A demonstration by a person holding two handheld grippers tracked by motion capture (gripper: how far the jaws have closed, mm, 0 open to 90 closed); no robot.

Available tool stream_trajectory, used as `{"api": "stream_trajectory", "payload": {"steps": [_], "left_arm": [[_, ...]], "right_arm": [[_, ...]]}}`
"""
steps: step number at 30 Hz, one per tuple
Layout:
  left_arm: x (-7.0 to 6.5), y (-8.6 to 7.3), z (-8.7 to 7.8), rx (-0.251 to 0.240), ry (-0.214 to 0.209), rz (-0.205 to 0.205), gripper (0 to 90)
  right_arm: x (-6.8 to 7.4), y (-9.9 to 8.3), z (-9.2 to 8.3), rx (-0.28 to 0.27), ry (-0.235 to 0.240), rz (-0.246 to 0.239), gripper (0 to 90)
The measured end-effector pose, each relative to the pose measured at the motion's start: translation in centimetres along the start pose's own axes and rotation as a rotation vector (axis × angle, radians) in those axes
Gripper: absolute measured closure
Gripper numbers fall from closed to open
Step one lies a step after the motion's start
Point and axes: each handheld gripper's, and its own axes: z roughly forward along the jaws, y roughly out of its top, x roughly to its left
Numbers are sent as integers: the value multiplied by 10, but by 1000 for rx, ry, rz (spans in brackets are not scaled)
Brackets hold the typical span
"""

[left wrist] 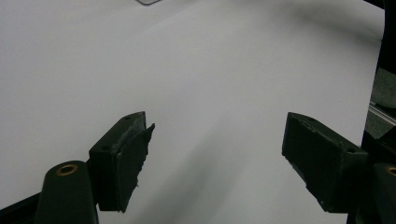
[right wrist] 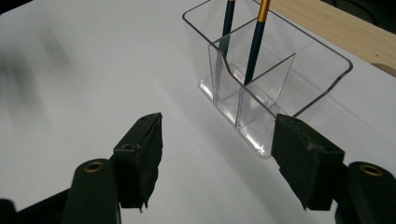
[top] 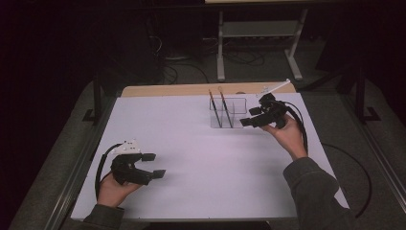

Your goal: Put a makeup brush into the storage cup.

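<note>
**Pencils upright in the clear holder, both grippers released**

Pencils stood in a clear plastic holder [top: 229, 113] near the far edge of the table [top: 201, 158], which was covered by a smooth, matte white sheet; a strip of bare pale wood [top: 191, 89] showed along the far edge. The holder was a rounded-corner box of glossy transparent plastic, split by thin clear walls into compartments. Two pencils leaned in it side by side, the left pencil [top: 214, 108] and the right pencil [top: 225, 106], each a slim dark shaft with a gold-toned band near the top. In the right gripper view they sat in neighbouring compartments at the holder's far end, tips down on its floor.

The right gripper [top: 250, 120] hovered just beside the holder, jaws spread and nothing between them. Its pads [right wrist: 150, 154] were blocky, dark and rough, with frayed edges, and the holder's near corner [right wrist: 261, 140] lay just ahead of the gap between them, apart from both pads.

The left gripper [top: 154, 165] was held low over the near left part of the table, well apart from the holder. Its jaws also stood wide and empty over bare white sheet, with the same chipped black pads [left wrist: 133, 158]. A grey three-cornered plate sat on top of it, and a black cable looped back past the hand [top: 112, 189].
</note>
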Motion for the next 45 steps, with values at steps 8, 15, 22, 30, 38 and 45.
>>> {"api": "stream_trajectory", "payload": {"steps": [8, 15, 22, 30, 38, 45], "left_arm": [[-1, 0, 1, 2, 8, -3, 211], [0, 0, 0, 2, 12, -1, 206], [1, 0, 0, 7, 15, -1, 205], [1, 0, 1, 1, 17, -5, 202], [2, -1, 0, 1, 20, -4, 202], [2, -1, -1, -2, 23, -9, 202]], "right_arm": [[0, -8, -2, 0, -7, -9, 318], [1, -13, -4, -4, -10, 2, 309], [2, -19, -7, -7, -12, 9, 303], [5, -23, -12, -13, -8, 10, 296], [6, -30, -13, -19, -5, -2, 290], [8, -34, -15, -21, -2, 5, 283]]}}
